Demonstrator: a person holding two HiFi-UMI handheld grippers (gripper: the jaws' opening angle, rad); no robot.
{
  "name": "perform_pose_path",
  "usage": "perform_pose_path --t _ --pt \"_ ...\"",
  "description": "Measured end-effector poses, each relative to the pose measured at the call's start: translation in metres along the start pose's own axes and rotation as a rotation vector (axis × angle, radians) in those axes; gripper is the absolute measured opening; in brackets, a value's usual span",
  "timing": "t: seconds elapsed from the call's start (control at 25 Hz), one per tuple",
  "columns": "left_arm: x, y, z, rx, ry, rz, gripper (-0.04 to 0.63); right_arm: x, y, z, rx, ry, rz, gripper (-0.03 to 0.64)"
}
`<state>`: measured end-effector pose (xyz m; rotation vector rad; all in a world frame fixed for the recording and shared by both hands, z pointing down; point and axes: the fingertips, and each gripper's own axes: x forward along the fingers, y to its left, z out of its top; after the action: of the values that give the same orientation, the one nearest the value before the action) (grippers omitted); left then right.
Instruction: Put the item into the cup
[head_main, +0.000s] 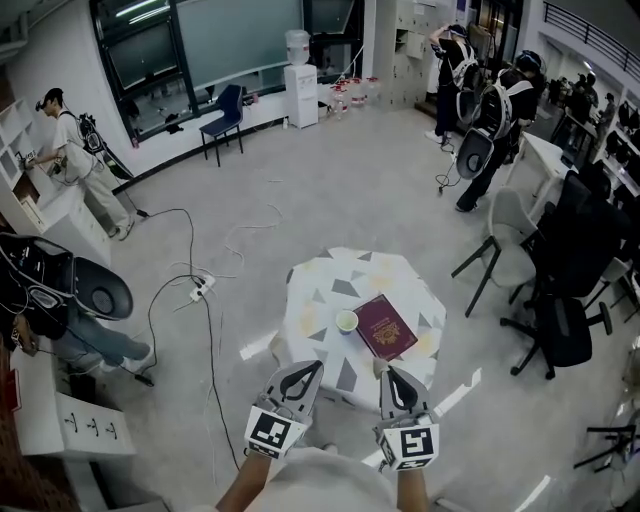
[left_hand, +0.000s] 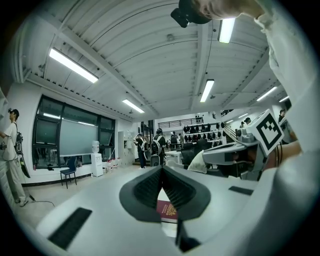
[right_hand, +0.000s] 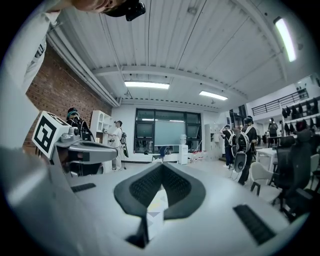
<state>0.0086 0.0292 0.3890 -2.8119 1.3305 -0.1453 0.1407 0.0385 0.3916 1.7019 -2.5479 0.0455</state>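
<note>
A small pale green cup (head_main: 346, 321) stands near the middle of a little table (head_main: 312, 290) covered with a patterned white cloth. Just right of the cup lies a maroon booklet (head_main: 386, 327), flat on the cloth. Both grippers hover at the table's near edge, short of the two objects. My left gripper (head_main: 316, 365) is shut and holds nothing; between its jaws the left gripper view shows a strip of the booklet (left_hand: 167, 210). My right gripper (head_main: 388, 370) is also shut and empty, with only the table cloth (right_hand: 156, 205) visible below its tips.
A grey chair (head_main: 505, 250) and a black office chair (head_main: 565, 320) stand to the table's right. Cables and a power strip (head_main: 200, 285) trail over the floor on the left. White shelving (head_main: 70, 420) is at the near left. Several people stand around the room's edges.
</note>
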Motion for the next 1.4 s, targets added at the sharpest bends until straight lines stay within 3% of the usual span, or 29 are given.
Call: perform_pose_path --t 0.96,1.4 --pt "0.102 0.109 -0.013 -0.033 0.000 -0.154 0.012 0.128 -0.021 0.005 -0.016 0.073 -0.153 0.006" --pt "0.125 0.152 -0.025 -0.064 -0.003 -0.214 0.012 0.175 -0.011 0.004 -0.042 0.080 -0.180 0.006"
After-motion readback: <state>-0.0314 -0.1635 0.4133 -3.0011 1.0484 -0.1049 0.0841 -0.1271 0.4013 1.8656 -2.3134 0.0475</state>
